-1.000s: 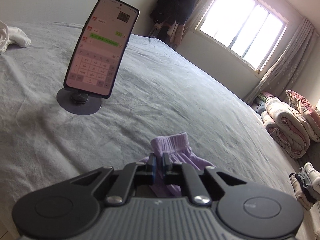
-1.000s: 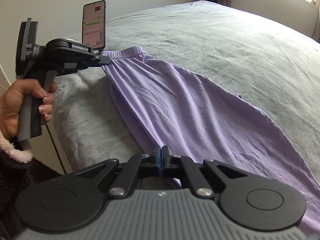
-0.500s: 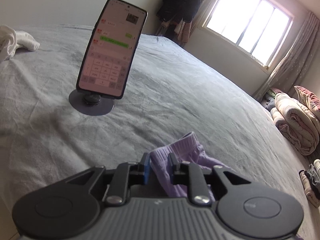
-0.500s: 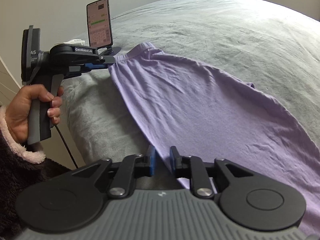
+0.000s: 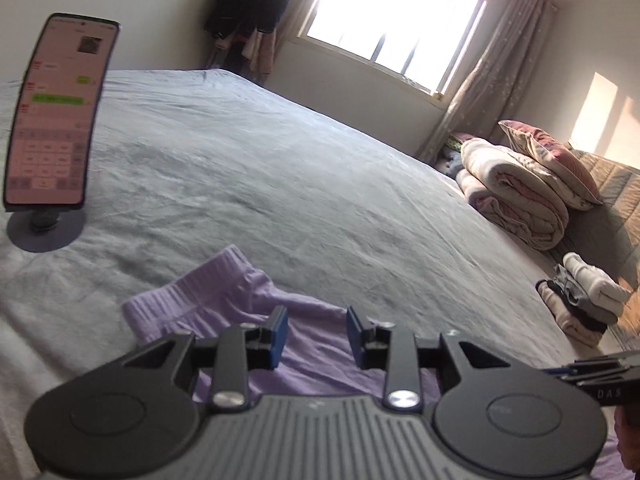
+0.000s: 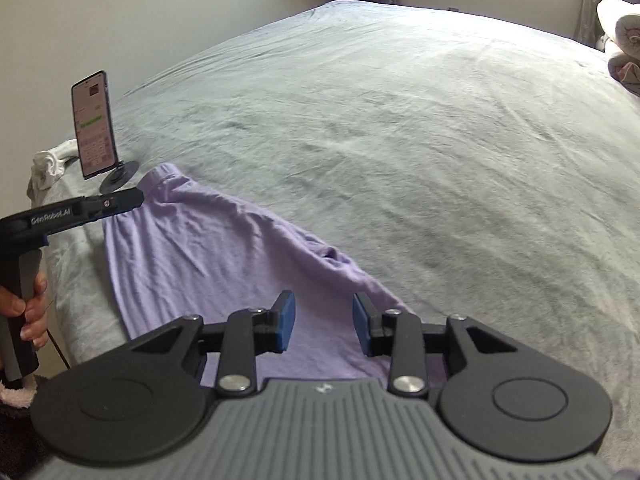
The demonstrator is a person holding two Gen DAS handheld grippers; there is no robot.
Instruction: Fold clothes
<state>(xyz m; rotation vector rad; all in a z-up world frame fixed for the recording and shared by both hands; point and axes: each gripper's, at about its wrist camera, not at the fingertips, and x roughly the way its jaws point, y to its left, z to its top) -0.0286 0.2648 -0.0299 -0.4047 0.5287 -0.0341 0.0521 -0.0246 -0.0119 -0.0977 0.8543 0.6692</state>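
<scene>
Along the near edge of the grey bed (image 6: 400,140) lies the lilac garment (image 6: 208,256), spread long and flat, its ribbed waistband (image 5: 192,292) pointing toward the phone on its stand (image 6: 96,132). Left gripper (image 5: 316,330) hovers just short of that waistband end, blue pads (image 5: 279,334) apart and opening wider, with cloth seen in the gap below but nothing pinched. Right gripper (image 6: 323,324) sits over the other stretch of the garment, pads (image 6: 286,322) equally parted, purple fabric showing between them and not gripped.

Why the layout? My read: the piece is laid lengthwise along the bed edge so each hand can work one end without reaching across the mattress. Both sets of fingers are loose, which suggests the cloth has been laid down to rest flat, ready for a fold. From the right wrist view the left tool (image 6: 104,206) reaches in over the waistband corner, a hand (image 6: 28,304) wrapped round its grip.

A hump of fabric (image 6: 332,254) rumples the far edge, and that probably wants smoothing before any crease is made. Folded clothes (image 5: 580,296) sit stacked off the far side of the bed, likely where this one ends up. The fold itself looks not yet begun.
</scene>
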